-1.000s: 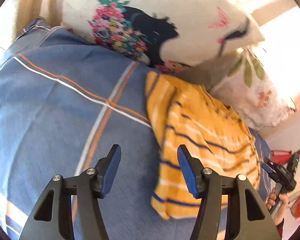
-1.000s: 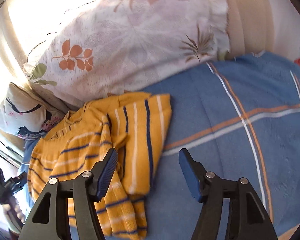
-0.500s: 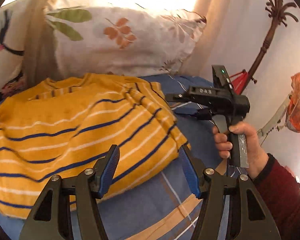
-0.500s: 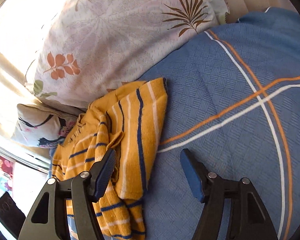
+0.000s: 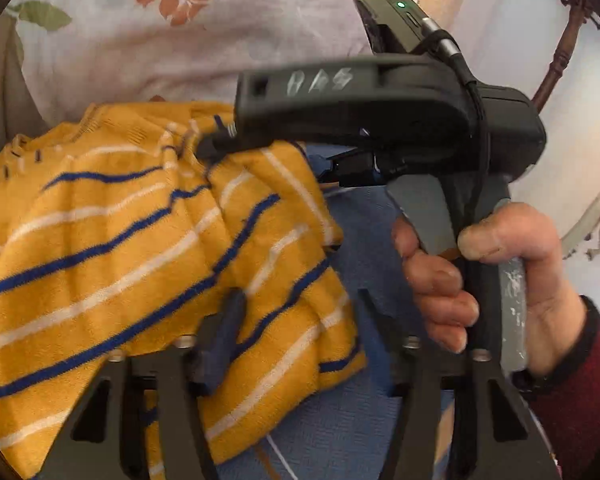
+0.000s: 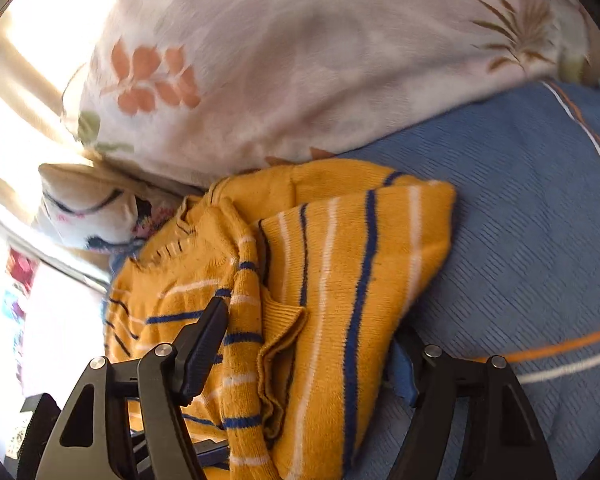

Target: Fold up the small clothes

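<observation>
A small yellow sweater [image 5: 112,264] with blue and white stripes lies rumpled on a blue bedspread [image 5: 364,232]. My left gripper [image 5: 296,328] is open low over its right edge, with cloth between the fingers. The right gripper body shows in the left wrist view [image 5: 380,116], held in a hand, its tips reaching over the sweater's upper edge. In the right wrist view the right gripper [image 6: 304,344] is open astride the sweater [image 6: 340,264], a folded sleeve and cuff between its fingers.
A white leaf-print pillow [image 6: 300,60] lies right behind the sweater, with a second printed pillow [image 6: 88,208] to its left. The blue bedspread with orange and white lines [image 6: 540,240] spreads to the right. A wooden stand [image 5: 560,52] is at the far right.
Both grippers have moved in close onto the sweater. The left swung right across the garment toward the right gripper; the right dropped from the bare bedspread onto the folded sleeve. Both stay open.
</observation>
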The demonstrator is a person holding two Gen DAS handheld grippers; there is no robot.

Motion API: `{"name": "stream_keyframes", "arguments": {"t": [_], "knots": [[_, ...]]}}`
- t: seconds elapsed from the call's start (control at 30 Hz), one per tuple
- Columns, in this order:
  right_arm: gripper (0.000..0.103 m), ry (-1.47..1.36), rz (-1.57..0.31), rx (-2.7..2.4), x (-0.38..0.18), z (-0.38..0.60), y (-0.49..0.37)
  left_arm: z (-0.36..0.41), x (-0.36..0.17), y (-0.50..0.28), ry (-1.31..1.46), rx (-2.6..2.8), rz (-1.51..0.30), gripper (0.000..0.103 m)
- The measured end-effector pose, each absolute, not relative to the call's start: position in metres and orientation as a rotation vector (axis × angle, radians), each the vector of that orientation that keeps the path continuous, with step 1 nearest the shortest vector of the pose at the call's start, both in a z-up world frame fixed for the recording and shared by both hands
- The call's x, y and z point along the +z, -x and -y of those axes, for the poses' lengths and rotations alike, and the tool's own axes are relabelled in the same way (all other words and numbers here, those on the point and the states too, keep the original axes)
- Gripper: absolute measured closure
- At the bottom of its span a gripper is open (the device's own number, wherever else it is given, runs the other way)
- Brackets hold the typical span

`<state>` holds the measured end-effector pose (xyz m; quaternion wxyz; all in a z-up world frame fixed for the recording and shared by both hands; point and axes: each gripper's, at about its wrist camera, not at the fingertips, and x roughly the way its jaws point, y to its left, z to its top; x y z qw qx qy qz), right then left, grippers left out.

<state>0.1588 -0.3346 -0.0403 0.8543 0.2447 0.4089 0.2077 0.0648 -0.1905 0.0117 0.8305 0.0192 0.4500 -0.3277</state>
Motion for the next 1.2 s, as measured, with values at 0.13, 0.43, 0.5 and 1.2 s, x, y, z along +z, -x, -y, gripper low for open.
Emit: {"name": "stream_keyframes", "arguments": {"t": [0.13,0.43,0.5,1.2], "knots": [[0.079,-0.455,-0.881,0.381,-0.033,0.317,-0.159,0.179,0.02,-0.068,0.028,-0.698,-0.978,0.093],[0.082,-0.381,-0.797,0.398,0.05,0.244,-0.147,0.068,0.064,-0.05,0.306,-0.7,-0.875,0.093],[0.083,-0.333,-0.799,0.425,0.067,0.206,-0.149,0.025,0.068,-0.044,0.381,-0.68,-0.853,0.093],[0.042,-0.145,-0.885,0.524,0.072,0.01,-0.191,-0.2,0.02,-0.013,0.652,-0.462,-0.818,0.069]]}}
